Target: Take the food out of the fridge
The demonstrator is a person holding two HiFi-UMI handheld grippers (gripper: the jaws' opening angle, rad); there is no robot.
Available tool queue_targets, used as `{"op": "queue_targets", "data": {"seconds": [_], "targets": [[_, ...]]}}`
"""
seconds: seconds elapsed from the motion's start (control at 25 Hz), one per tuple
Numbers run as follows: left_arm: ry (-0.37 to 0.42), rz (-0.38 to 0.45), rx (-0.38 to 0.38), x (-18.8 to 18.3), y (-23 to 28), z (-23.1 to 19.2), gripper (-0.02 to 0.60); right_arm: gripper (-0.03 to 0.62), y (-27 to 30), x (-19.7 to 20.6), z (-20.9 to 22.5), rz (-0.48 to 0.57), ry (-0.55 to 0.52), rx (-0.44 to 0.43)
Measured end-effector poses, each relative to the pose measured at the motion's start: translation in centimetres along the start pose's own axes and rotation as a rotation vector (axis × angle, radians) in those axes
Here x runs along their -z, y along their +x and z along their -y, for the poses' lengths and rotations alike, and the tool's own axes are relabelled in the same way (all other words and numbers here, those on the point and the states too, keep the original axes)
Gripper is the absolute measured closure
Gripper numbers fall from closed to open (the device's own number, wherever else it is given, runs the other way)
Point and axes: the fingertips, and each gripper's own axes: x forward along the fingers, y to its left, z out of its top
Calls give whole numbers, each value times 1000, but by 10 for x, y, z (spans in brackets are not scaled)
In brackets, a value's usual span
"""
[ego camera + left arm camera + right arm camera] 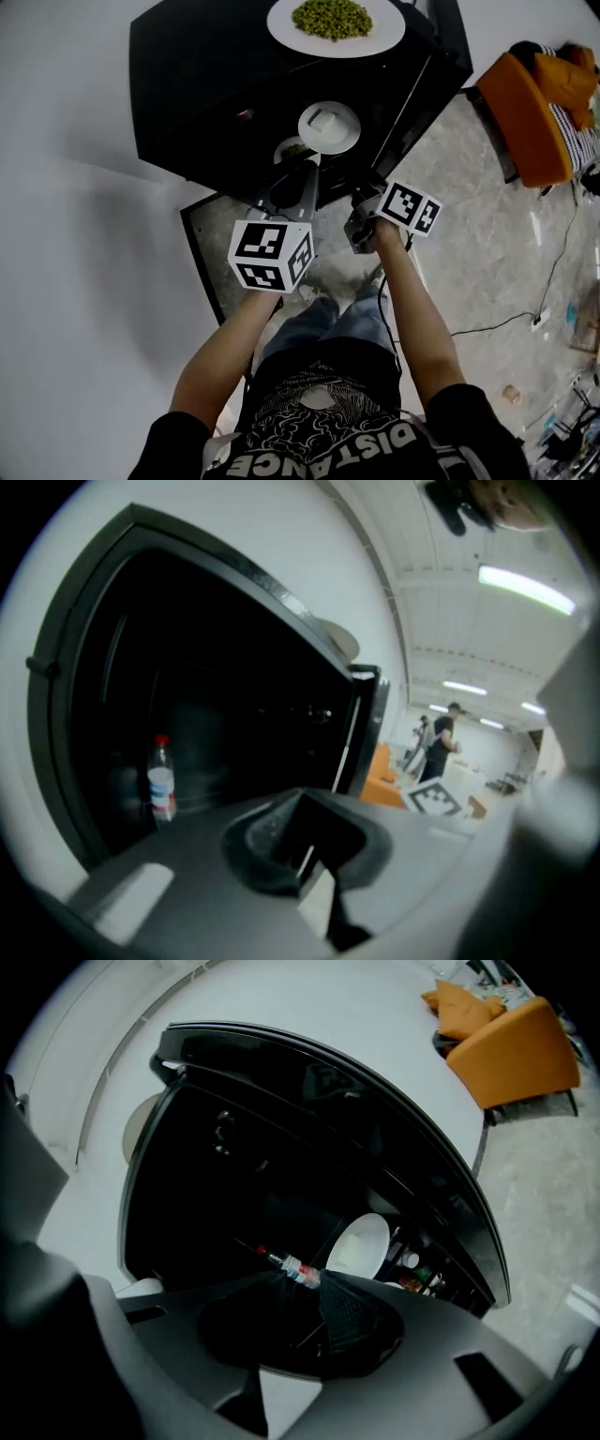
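**Fridge open, food not yet in the gripper**

I find the fridge (pixel 206 84) open before me. A white plate (pixel 328 127) carrying a pale block of food sits on a shelf inside. A smaller dish (pixel 292 150) with something green sits just beside it, partly behind my left gripper (pixel 292 178). A plate of peas (pixel 281 23) rests on the fridge top. A bottle (pixel 161 780) stands deeper in the dark interior.

Both grippers are at the fridge mouth. The left gripper's jaws are together with nothing between them. The right gripper (pixel 361 225) is the same, and its view looks onto the white plate.

Assessment: the reach is in hand and no grasp is made. I should part the jaws before reaching the rim and take the plate by its near edge. I should keep it level, draw it straight out, and stay clear of the neighbouring dish and the door frame.
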Motion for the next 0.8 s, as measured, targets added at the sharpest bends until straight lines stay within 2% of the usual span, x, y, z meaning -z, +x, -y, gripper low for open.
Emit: {"op": "queue_targets", "data": {"seconds": [0.12,0.4,0.6,0.68,0.8], "targets": [[24,-28,38,9,3,-3,580,499,14,7,29,58,106,23],[41,-62,56,35,2,-14,580,450,54,18,86,124,358,14],[58,-97,52,51,-4,-23,580,452,66,11,94,160,426,-6],[55,-105,49,54,-5,-25,580,479,68,10,99,155,453,6],[50,-105,45,54,-6,-30,580,569,72,10,103,141,489,18]]}}
